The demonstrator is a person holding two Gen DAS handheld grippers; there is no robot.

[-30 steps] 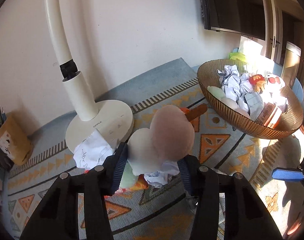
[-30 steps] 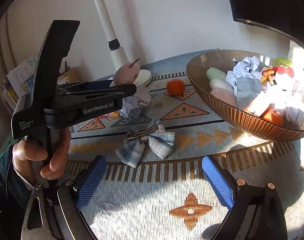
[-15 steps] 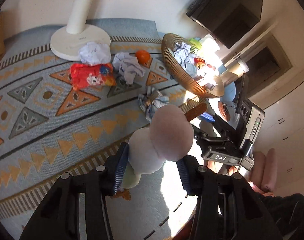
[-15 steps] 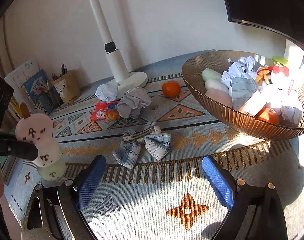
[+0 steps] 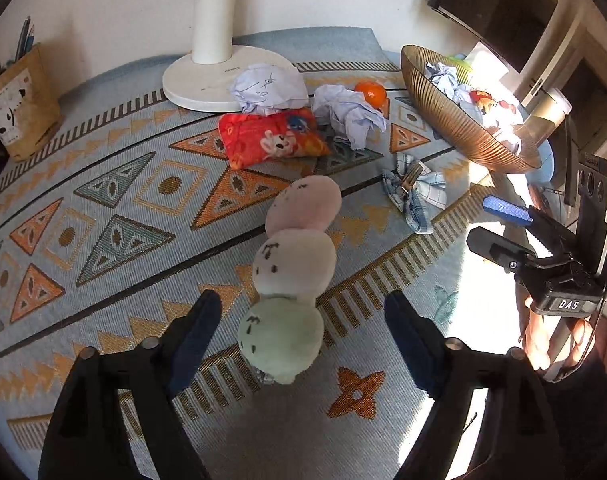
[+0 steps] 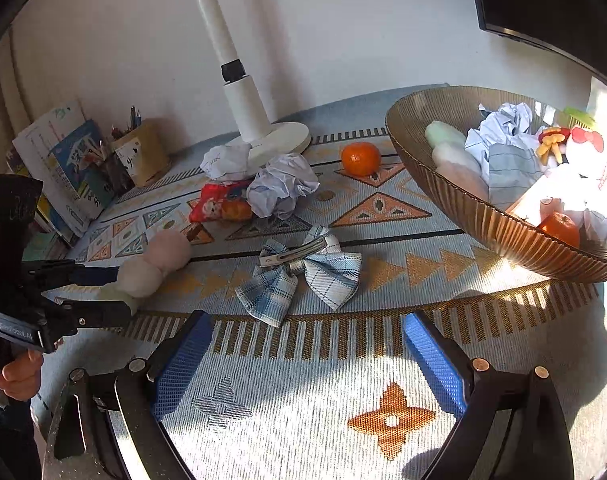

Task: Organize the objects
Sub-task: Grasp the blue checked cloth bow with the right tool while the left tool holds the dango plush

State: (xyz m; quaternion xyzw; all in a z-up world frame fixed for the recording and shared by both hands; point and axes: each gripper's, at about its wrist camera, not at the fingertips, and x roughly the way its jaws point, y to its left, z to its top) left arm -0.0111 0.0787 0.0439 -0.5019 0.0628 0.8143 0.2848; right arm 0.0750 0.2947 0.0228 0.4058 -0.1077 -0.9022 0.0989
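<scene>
A: Three-ball plush toy [image 5: 293, 276] is lying loose on the rug [image 5: 103, 208] now; the left gripper [image 5: 299, 332] was clamping it a second ago and its jaws are opening around it.

B: Meaning a re-grab, probably. Right gripper [image 6: 303, 354]?

A: Gaping wide, holding nothing. The bow clip [image 6: 303, 272] is sitting at twelve o'clock from it, the bowl [image 6: 463, 208] at two o'clock, and crumpled paper [image 6: 281, 190] is cluttering the way.

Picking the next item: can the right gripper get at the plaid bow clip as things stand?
Probably yes. The right gripper is open, the plaid bow clip lies just ahead on the rug, nothing between.
</scene>
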